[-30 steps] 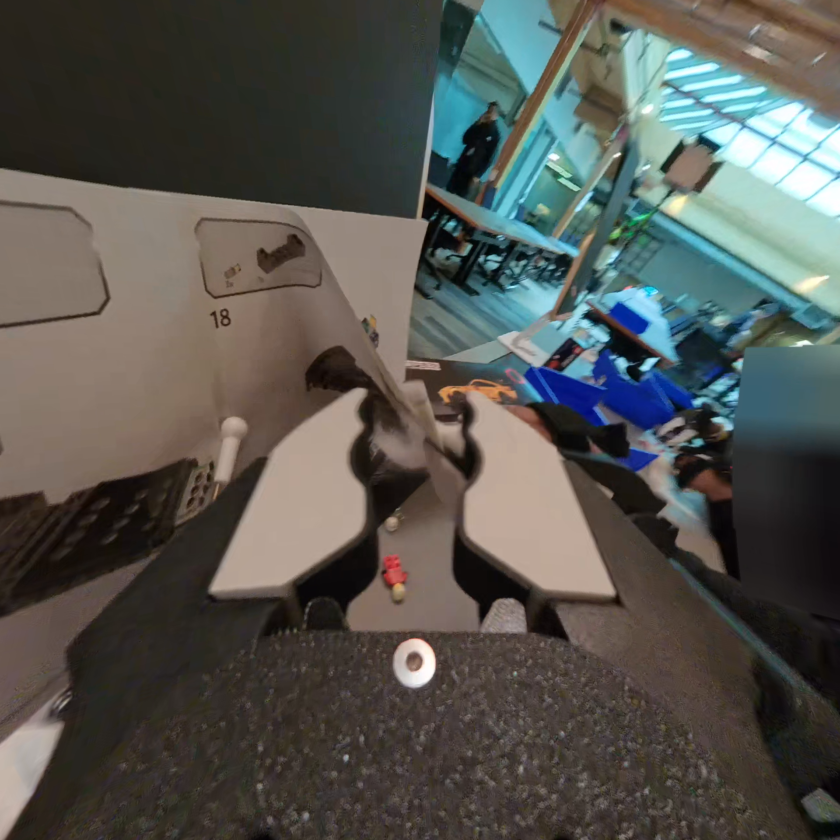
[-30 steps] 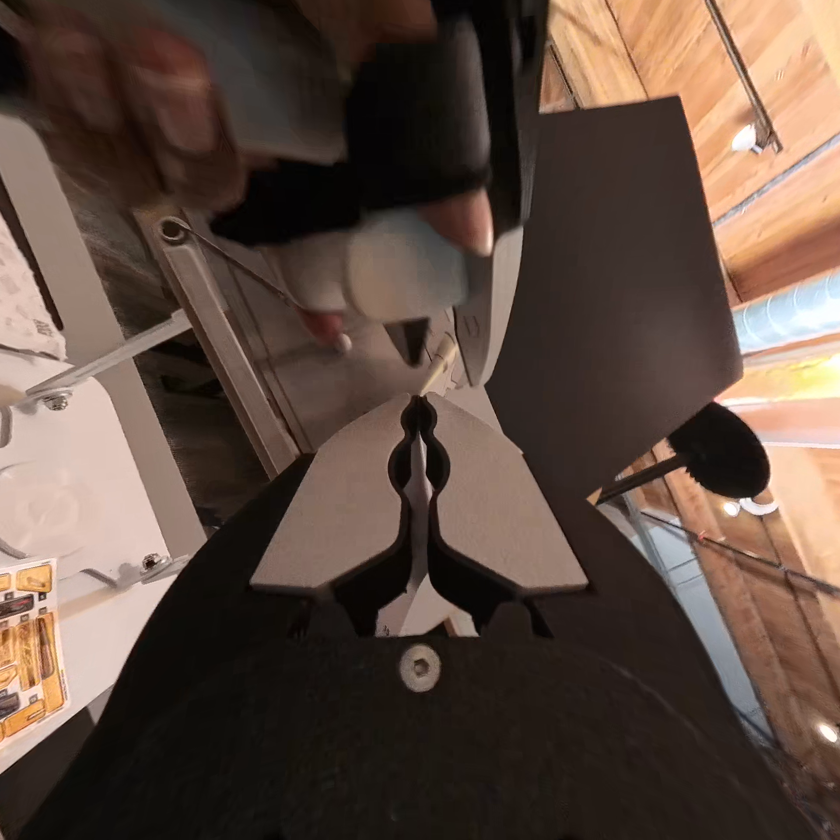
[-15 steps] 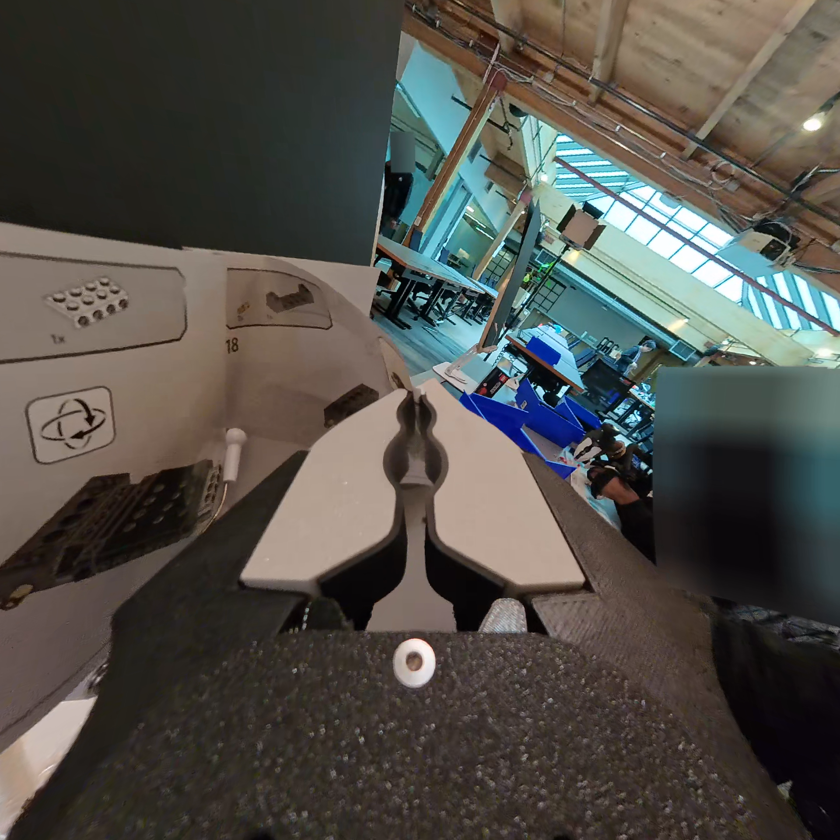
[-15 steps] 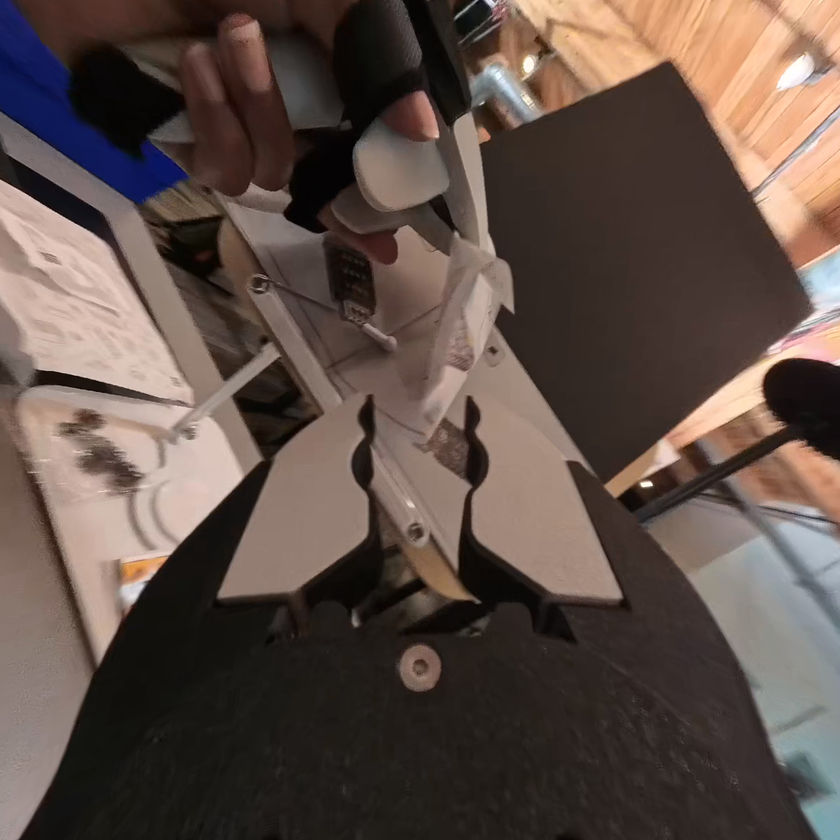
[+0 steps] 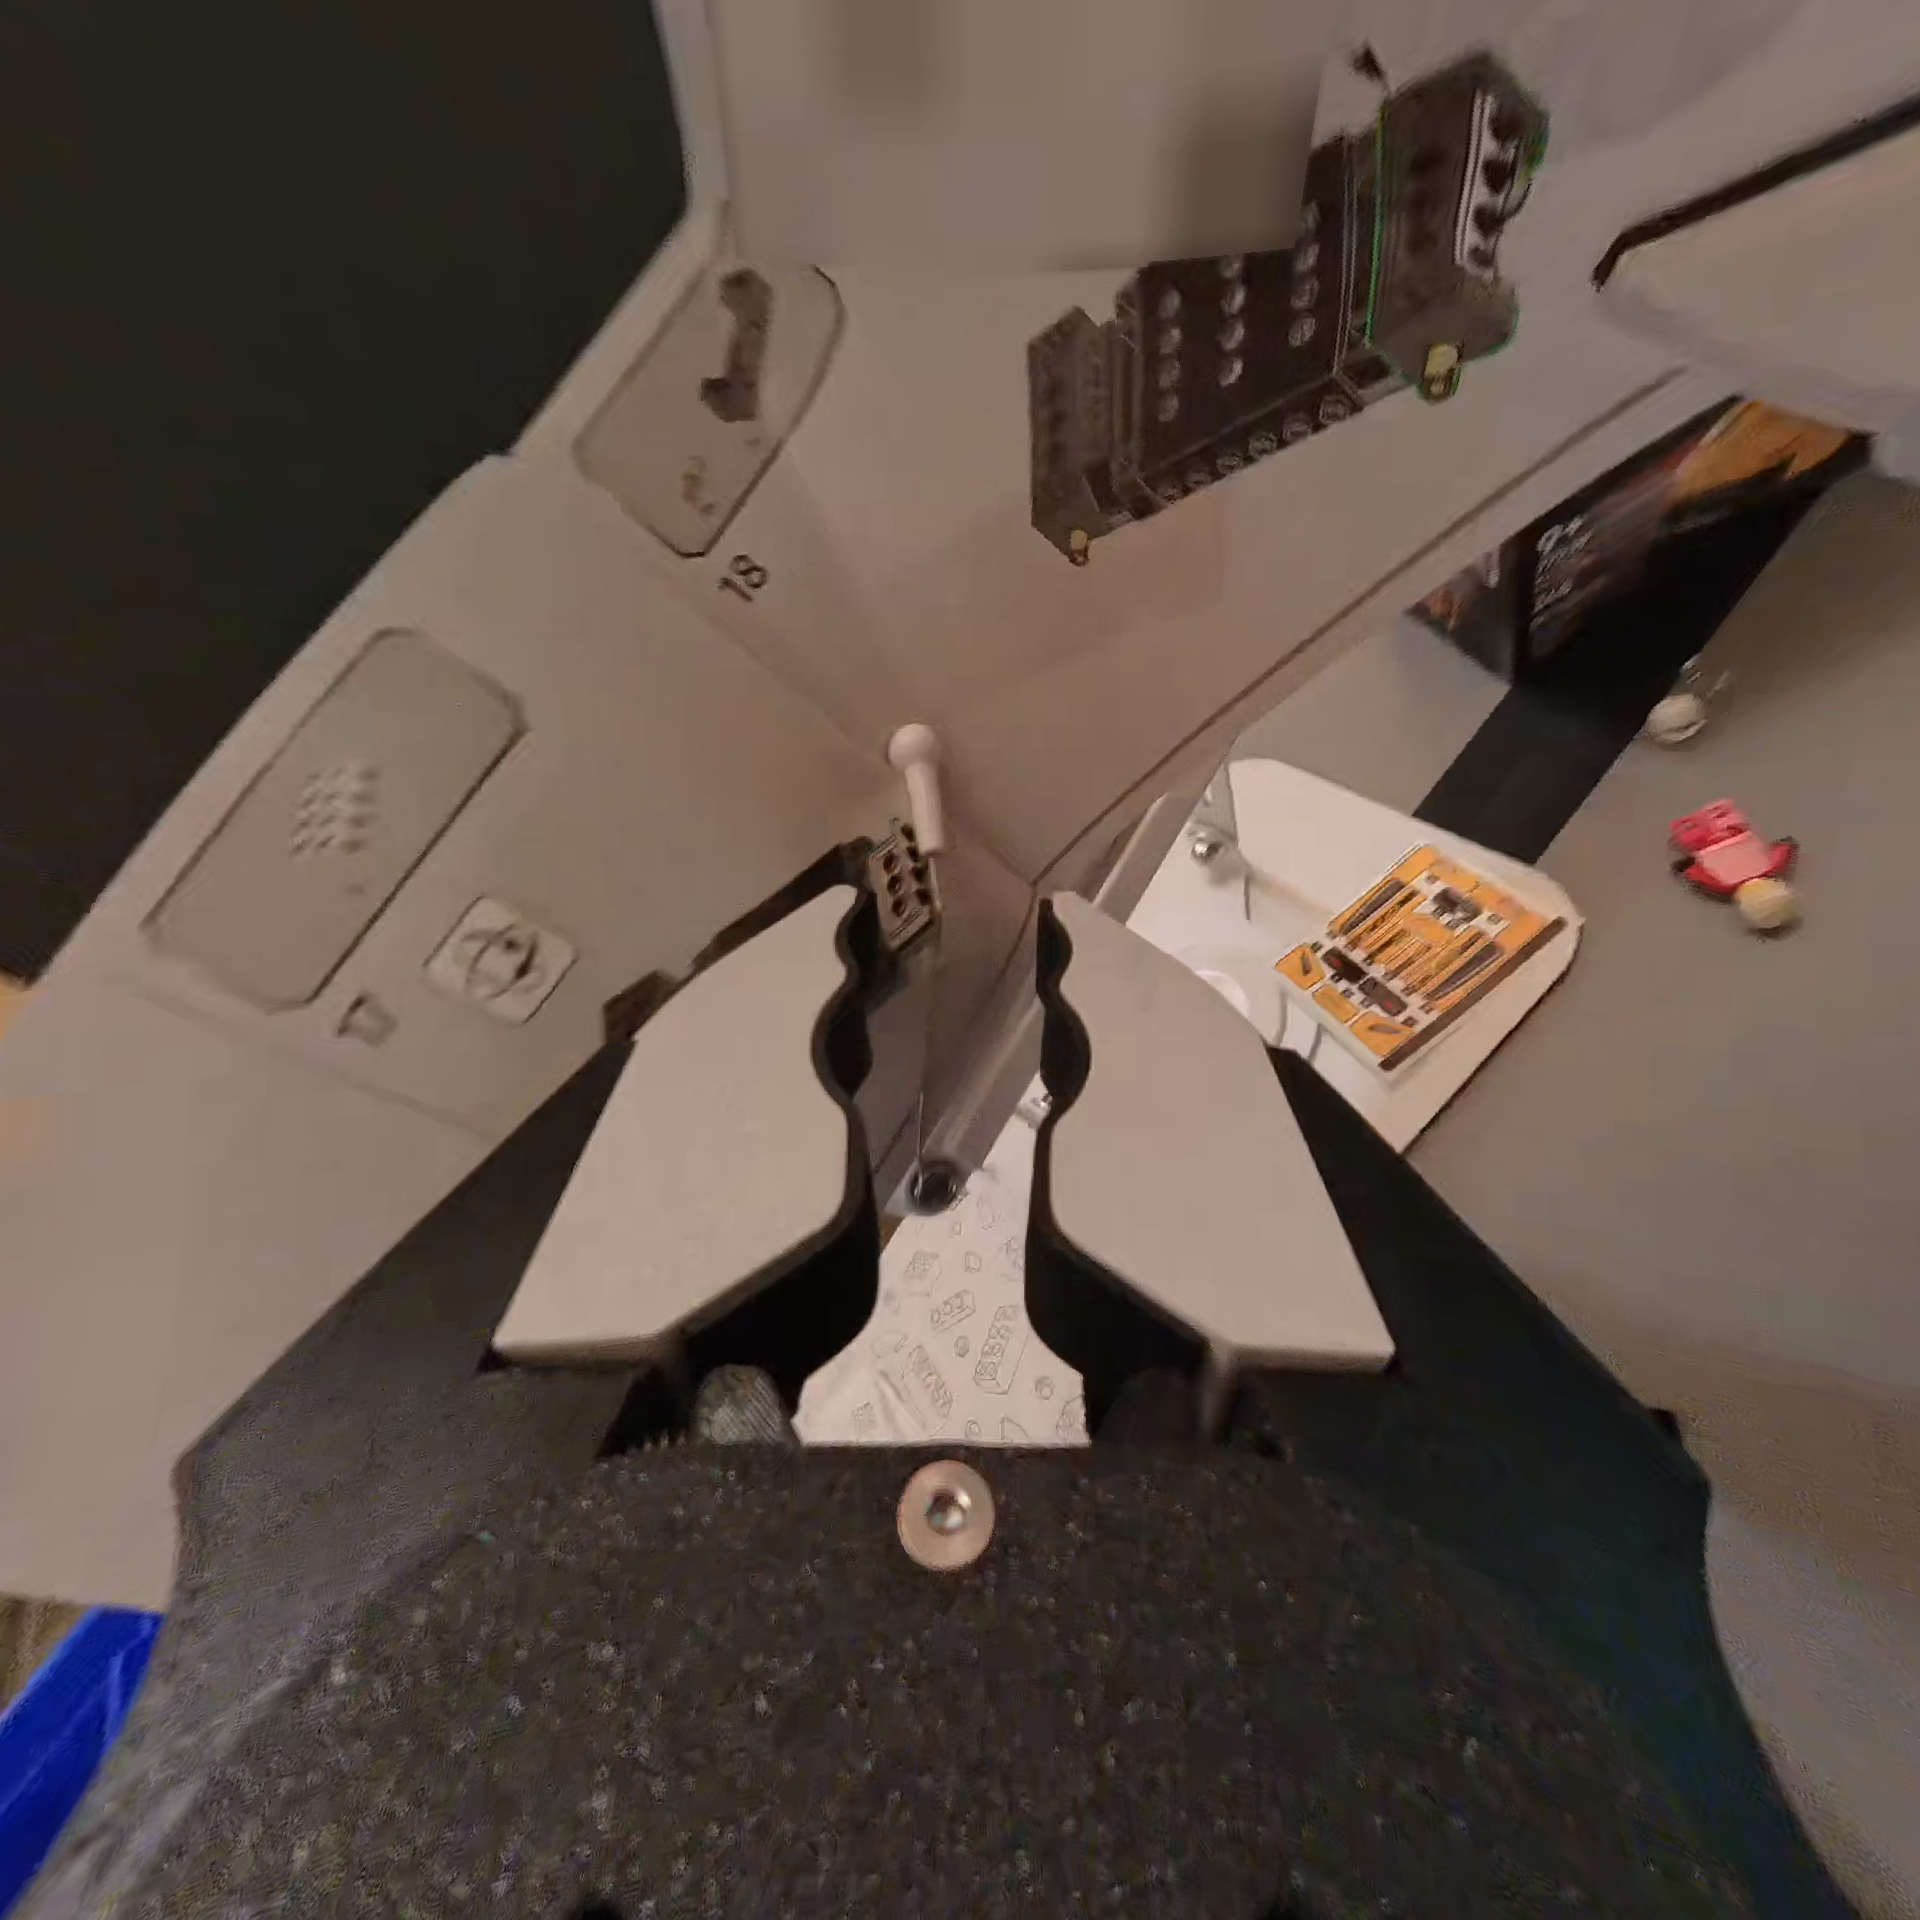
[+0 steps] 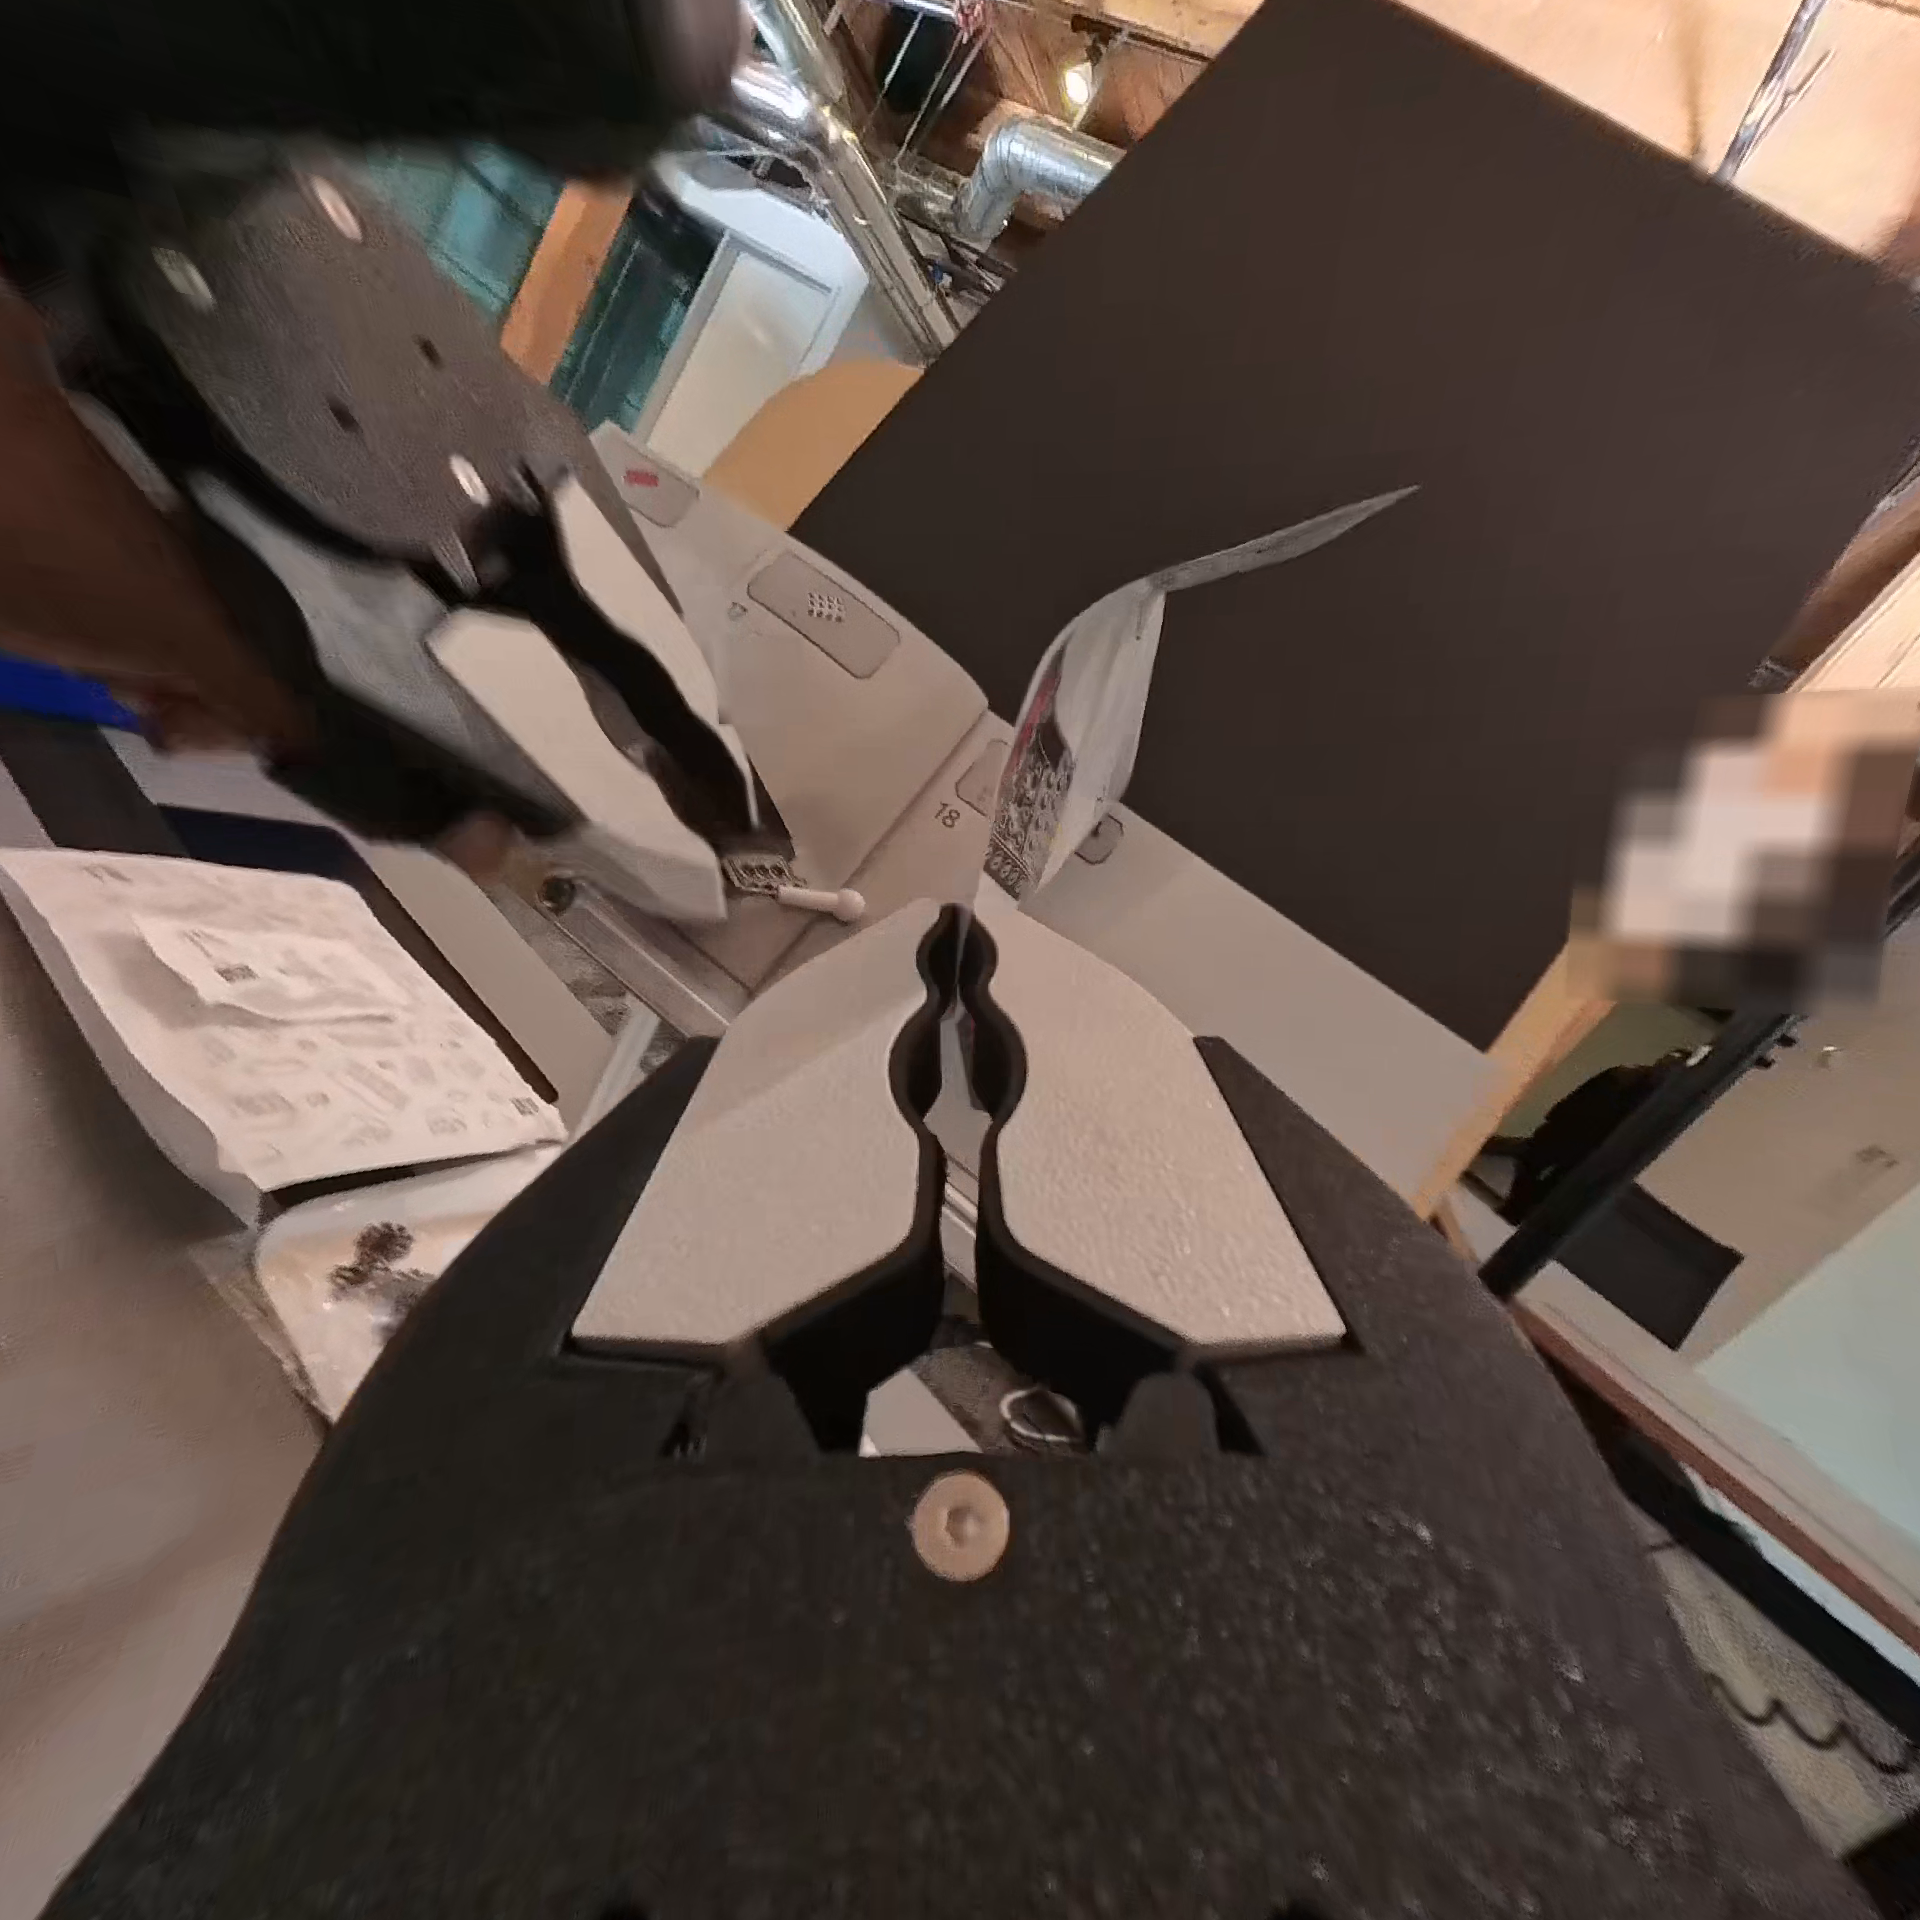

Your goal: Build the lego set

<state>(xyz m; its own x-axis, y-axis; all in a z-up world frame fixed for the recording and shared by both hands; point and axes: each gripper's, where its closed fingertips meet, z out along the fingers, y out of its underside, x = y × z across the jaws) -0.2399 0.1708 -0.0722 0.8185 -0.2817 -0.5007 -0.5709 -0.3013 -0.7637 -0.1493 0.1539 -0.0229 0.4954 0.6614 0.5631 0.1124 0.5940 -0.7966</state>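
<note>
Left wrist view alone shows our sticker sheet (image 5: 1423,961) on the tabletop (image 5: 1714,1143); left claw (image 5: 940,914) gapes before the instruction booklet (image 5: 623,779) (printed step number), right claw (image 6: 958,920) pinches its page (image 6: 1091,717).

Soft indoor light, even and a bit dim on the instruction booklet (image 5: 665,790). Wide-angle bending curves the edges. Motion blur smears the far printed page and the left gripper (image 6: 727,821) at upper left; a ceiling lamp (image 6: 1081,78) glares far off.
</note>
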